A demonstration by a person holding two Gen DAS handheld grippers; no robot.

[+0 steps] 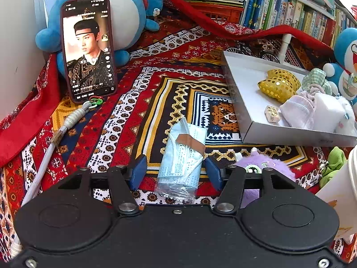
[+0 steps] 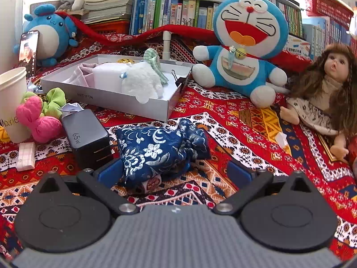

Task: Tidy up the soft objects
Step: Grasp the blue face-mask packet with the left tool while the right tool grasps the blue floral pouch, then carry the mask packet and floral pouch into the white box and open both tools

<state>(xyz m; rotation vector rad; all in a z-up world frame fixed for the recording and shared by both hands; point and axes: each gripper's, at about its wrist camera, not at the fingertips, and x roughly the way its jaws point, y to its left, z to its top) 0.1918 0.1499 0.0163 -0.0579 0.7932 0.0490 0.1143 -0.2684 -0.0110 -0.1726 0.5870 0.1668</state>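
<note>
Left hand-held gripper (image 1: 176, 169) stood spread around the wrapped mask pack (image 1: 181, 156); right hand-held gripper (image 2: 176, 172) spread, its left finger touching the blue brocade pouch (image 2: 160, 147).

I count 2 blue plushies (image 2: 243, 44), 1 doll (image 2: 330, 84), 1 box (image 2: 107, 98), 1 phone (image 1: 89, 49), 1 cup (image 2: 10, 102).

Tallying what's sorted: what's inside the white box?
In the box: white plush, pink cloth, gold sequin pouch, green-check cloth, binder clip. Anything beneath them is hidden.
</note>
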